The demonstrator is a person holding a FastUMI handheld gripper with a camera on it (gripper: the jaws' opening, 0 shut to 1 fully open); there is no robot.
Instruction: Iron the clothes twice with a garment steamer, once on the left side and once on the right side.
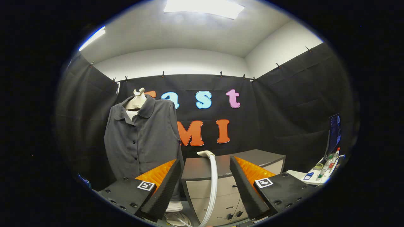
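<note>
A dark grey buttoned shirt (142,138) hangs on a pale mannequin stand (137,99), beyond my left finger. A white steamer hose with its nozzle head (206,154) rises between my fingers, lying against the front of a cabinet. My gripper (205,170) is open, its fingers spread wide with nothing pressed between them. The hose runs down through the gap and out of view below. The base of the stand (173,208) shows low beside the left finger.
A grey cabinet with a dark top (240,160) stands just ahead, to the right of the shirt. Far right, a white table (312,179) carries bottles and small items, with a monitor (334,132) behind it. Black cloth walls close in the booth.
</note>
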